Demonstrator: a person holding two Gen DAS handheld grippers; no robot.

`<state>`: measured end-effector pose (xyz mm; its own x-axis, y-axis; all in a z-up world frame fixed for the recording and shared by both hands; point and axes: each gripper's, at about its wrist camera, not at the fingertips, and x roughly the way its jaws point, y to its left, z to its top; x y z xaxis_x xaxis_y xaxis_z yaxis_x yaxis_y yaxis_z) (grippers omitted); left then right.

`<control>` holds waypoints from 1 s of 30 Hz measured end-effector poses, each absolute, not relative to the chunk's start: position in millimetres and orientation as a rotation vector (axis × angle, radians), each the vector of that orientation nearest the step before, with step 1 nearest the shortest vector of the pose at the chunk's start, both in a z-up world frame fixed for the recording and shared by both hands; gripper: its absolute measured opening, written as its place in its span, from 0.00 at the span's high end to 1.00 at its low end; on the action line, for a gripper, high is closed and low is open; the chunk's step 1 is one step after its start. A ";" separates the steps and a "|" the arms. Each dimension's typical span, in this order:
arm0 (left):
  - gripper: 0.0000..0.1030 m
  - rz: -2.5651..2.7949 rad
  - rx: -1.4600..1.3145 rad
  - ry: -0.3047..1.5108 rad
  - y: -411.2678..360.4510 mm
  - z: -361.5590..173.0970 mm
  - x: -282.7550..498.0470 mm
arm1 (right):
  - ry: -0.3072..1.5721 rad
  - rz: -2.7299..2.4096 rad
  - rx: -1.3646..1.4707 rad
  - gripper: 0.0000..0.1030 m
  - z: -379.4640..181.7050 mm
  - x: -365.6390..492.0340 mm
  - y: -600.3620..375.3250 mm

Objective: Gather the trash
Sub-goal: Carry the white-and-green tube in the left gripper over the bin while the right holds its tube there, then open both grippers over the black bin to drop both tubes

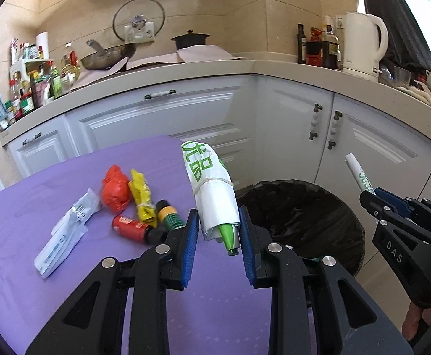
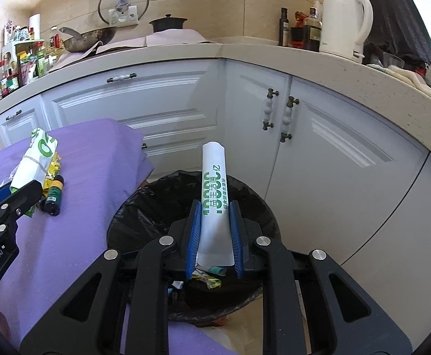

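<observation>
We hold a white sachet point(image 2: 214, 204) with green print between the blue pads of our right gripper point(image 2: 214, 230), jaws pressed against its sides, and it stands upright directly over the black-lined trash bin point(image 2: 132, 222) — a few wrappers already lie at the bottom. To do this step well, we judge it best to part the jaws only while the sachet's lower end sits well inside the rim, and to open fully so the stiff tube does not hang on one pad and tip outward toward the cabinets.

Our left gripper point(image 1: 219, 230) is closed around a rolled white bag point(image 1: 212, 189) tied with a rubber band, a green tube poking from its near end; it is carried at the right edge of the purple table point(image 1: 23, 222), just beside the bin (not yet over it). That one needs to travel further right before release.

Both tools point forward and slightly down, right ahead of left. Farther across the cloth lie a white packet point(image 1: 64, 233), a red can point(image 1: 129, 229), a dark bottle point(image 1: 169, 217), a yellow wrapper point(image 1: 141, 198) and a crumpled red bag point(image 1: 115, 189) — still to be collected
</observation>
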<state>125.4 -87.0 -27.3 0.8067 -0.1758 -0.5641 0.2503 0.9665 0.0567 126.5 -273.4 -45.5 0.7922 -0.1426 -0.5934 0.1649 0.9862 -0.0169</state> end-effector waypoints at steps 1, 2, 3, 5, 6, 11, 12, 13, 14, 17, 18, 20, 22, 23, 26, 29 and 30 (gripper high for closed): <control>0.73 -0.232 0.134 0.591 -90.1 -27.8 127.1 | 0.635 -0.167 0.037 0.82 -46.1 127.1 -275.0; 0.73 -0.234 0.137 0.594 -93.0 -28.4 128.9 | 0.636 -0.171 0.039 0.82 -46.9 127.8 -277.0; 0.73 -0.237 0.138 0.596 -94.7 -28.8 129.9 | 0.636 -0.173 0.040 0.81 -47.6 128.3 -278.6; 0.73 -0.241 0.143 0.596 -99.7 -29.9 131.6 | 0.639 -0.178 0.044 0.81 -49.5 129.3 -282.5; 0.73 -0.243 0.147 0.595 -102.1 -30.5 132.3 | 0.640 -0.180 0.046 0.81 -50.2 130.0 -284.1; 0.73 -0.251 0.162 0.599 -112.0 -33.7 135.7 | 0.646 -0.189 0.053 0.81 -53.5 132.5 -290.3; 0.73 -0.253 0.163 0.602 -113.6 -34.4 136.9 | 0.647 -0.190 0.054 0.81 -54.2 133.1 -291.5; 0.73 -0.254 0.164 0.603 -114.6 -34.8 137.8 | 0.648 -0.191 0.054 0.81 -55.1 133.6 -292.5; 0.73 -0.254 0.166 0.605 -116.3 -35.4 139.0 | 0.649 -0.191 0.056 0.81 -55.7 134.0 -292.9; 0.73 -0.254 0.171 0.610 -119.0 -37.6 141.9 | 0.651 -0.193 0.059 0.81 -57.8 136.3 -295.2; 0.73 -0.254 0.172 0.612 -120.0 -38.3 142.8 | 0.653 -0.193 0.060 0.81 -58.8 137.5 -296.1; 0.72 -0.255 0.175 0.615 -122.8 -40.3 145.6 | 0.661 -0.191 0.060 0.80 -62.8 141.3 -297.5; 0.71 -0.257 0.176 0.616 -125.9 -43.0 148.8 | 0.669 -0.195 0.057 0.73 -66.7 145.4 -298.3; 0.67 -0.256 0.178 0.618 -127.5 -44.7 150.7 | 0.669 -0.203 0.058 0.69 -68.2 146.7 -299.3; 0.55 -0.247 0.202 0.644 -133.1 -52.1 157.5 | 0.668 -0.214 0.063 0.61 -69.3 147.6 -301.4; 0.53 -0.238 0.201 0.656 -131.9 -53.7 159.1 | 0.660 -0.216 0.060 0.54 -67.2 146.4 -300.8; 0.50 -0.234 0.199 0.655 -130.4 -53.3 158.6 | 0.661 -0.211 0.059 0.52 -66.7 146.6 -299.7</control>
<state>158.6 -130.4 -53.3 0.7684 -0.1520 -0.6217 0.2766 0.9549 0.1084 146.6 -299.7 -66.7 0.7688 -0.1759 -0.6148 0.2132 0.9769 -0.0128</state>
